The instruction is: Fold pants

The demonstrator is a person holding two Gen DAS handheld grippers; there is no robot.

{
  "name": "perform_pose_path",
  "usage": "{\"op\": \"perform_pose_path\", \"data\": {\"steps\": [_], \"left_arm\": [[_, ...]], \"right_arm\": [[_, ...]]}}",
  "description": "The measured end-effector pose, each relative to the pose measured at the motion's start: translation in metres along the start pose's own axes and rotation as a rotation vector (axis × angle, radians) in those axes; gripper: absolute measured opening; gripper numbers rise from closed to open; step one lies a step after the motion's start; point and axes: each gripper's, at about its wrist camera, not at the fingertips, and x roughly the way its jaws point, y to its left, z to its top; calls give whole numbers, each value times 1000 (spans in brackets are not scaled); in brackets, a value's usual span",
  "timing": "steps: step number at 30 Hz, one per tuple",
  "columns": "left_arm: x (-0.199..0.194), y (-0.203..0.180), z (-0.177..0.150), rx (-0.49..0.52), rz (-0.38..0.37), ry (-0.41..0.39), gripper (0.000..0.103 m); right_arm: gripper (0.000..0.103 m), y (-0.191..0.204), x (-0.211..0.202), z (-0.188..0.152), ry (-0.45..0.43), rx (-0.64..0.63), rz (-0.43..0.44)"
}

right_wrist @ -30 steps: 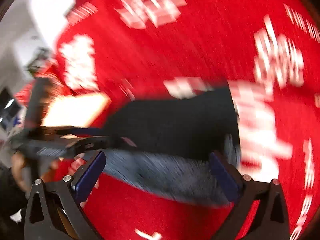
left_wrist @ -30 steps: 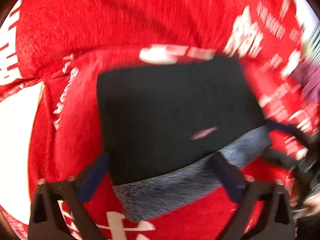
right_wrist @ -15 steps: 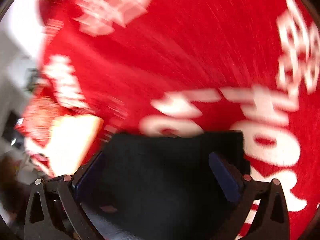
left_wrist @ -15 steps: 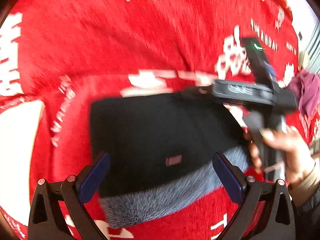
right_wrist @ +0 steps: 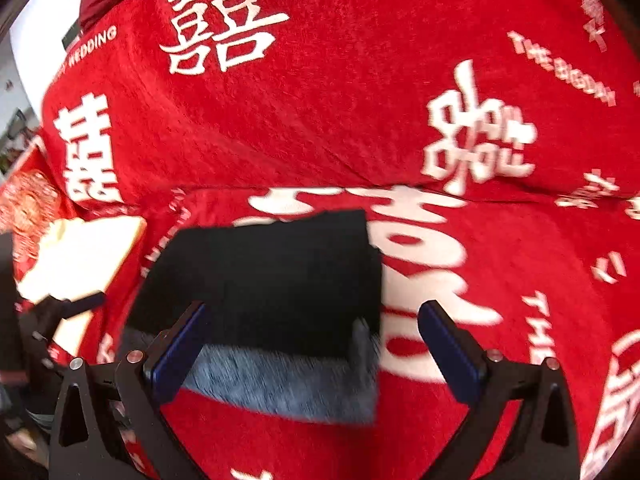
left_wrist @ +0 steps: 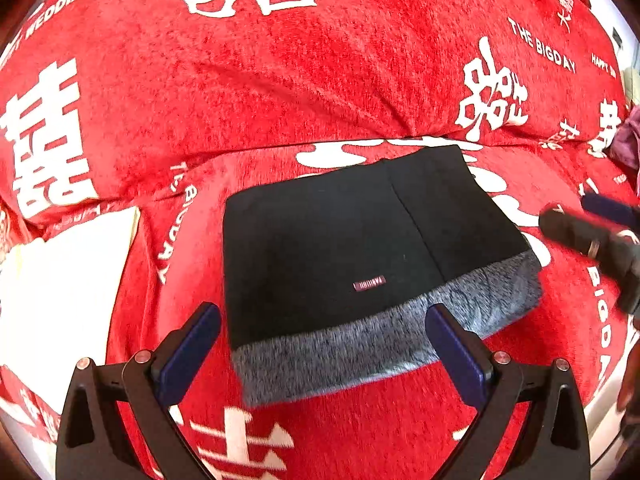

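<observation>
Pants (left_wrist: 340,256) lie folded on red blanket (left_wrist: 320,100); both grippers' jaws released.

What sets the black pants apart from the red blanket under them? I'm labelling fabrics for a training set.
The pants are plain black with a grey fuzzy band at the near edge and a small label; the blanket is red with white characters and lettering. The pants lie as a compact folded rectangle; the blanket spreads across nearly the whole view. Both lie free: the left tongs and right tongs stand open, gripping nothing.
</observation>
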Motion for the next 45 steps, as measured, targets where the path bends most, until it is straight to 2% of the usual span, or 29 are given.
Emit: {"op": "perform_pose_path", "data": {"steps": [3, 9, 11, 12, 16, 20, 29, 35, 45], "left_arm": [[-8, 3, -6, -35, -27, -1, 102], [-11, 23, -23, -147, -76, 2, 102], [-12, 27, -32, -167, -56, -26, 102], [-13, 28, -36, -166, -40, -35, 102], [-16, 28, -44, -136, 18, -28, 102], [-21, 28, -44, -135, 31, -18, 102], [-34, 29, -44, -157, 43, -49, 102], [-42, 27, -50, -168, 55, -54, 102], [-58, 14, -56, -156, 52, -67, 102]], "right_arm": [[103, 11, -5, -12, 47, -45, -62], [103, 18, -11, -27, 55, -64, -117], [103, 18, -12, -32, 57, -52, -152], [103, 21, -10, -36, 71, -56, -141], [103, 42, 5, -54, 124, -149, -174], [103, 54, 12, -64, 136, -135, -124], [103, 62, 4, -56, 101, -172, -156], [103, 59, 6, -60, 114, -155, -134], [103, 63, -10, -66, 80, -186, -137]]}}
